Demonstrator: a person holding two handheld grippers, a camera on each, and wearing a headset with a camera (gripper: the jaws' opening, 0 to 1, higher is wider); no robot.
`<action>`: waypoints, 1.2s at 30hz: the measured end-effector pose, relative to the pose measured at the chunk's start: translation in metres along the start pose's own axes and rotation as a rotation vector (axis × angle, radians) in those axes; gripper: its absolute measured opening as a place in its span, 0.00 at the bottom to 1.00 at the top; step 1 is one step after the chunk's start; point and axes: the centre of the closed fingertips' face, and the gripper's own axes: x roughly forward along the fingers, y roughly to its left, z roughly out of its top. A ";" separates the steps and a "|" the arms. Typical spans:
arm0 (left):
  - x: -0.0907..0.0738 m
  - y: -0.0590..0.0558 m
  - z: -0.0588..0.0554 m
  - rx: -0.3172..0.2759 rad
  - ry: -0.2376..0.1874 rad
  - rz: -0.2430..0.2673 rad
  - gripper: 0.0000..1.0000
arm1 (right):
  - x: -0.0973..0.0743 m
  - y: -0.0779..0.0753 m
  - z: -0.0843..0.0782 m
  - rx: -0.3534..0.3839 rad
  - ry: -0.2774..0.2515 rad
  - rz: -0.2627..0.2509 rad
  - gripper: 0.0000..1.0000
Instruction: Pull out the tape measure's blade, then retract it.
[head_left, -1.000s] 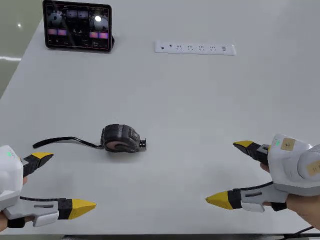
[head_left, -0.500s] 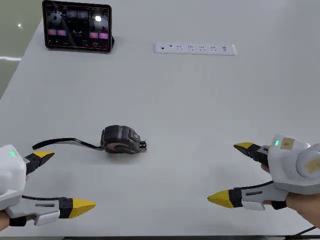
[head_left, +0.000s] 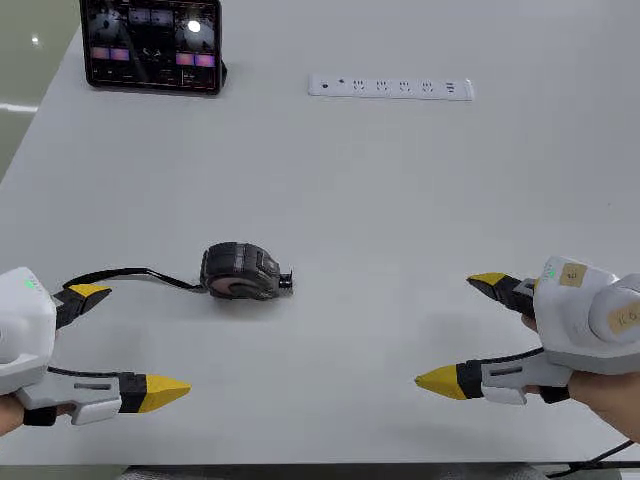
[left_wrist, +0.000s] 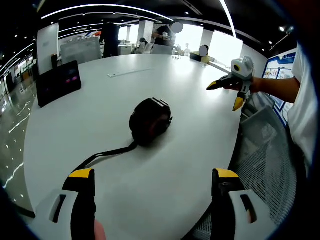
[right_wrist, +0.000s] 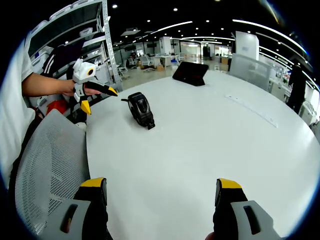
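Head view, tape measure (head_left: 242, 271): it lay on its side on the white table (head_left: 380, 200), left of the middle and nearer the front edge than the far one.
Blade: it was wound inside the dark case, and its end hook sat at the mouth on the case's right side.
Strap (head_left: 120, 275): black, it ran from the case's left side across the table and ended near the left gripper's upper jaw tip. Whether the 2 touched could not be told.
Left gripper (head_left: 145, 339): it was at the lower left, held in a hand. Its 2 yellow-tipped jaws stood wide apart with nothing between them and pointed right, clear of the tape measure.
Right gripper (head_left: 445, 330): it was at the lower right, also held in a hand. Its 2 jaws were spread, held nothing and pointed left, well apart from the tape measure.
Left gripper view: the tape measure lay ahead between the lines of the 2 jaws, with the strap trailing back toward the left jaw. The right gripper showed across the table.
Right gripper view: the tape measure lay ahead and to the left, near the left gripper at the table's edge. A grey mesh chair (right_wrist: 50, 160) stood beside the table.
Tablet (head_left: 150, 45): it stood at the far left corner with its screen lit.
Power strip (head_left: 390, 88): white, it lay flat near the far edge, right of the tablet.
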 end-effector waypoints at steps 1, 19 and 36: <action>0.001 0.000 0.000 0.005 0.002 -0.004 0.94 | 0.000 0.000 0.000 -0.001 0.000 0.001 0.89; 0.016 0.003 0.018 0.106 0.031 -0.078 0.92 | 0.014 -0.002 0.015 -0.076 -0.002 0.053 0.87; 0.034 0.008 0.023 0.198 0.086 -0.134 0.90 | 0.032 -0.005 0.019 -0.100 0.007 0.114 0.86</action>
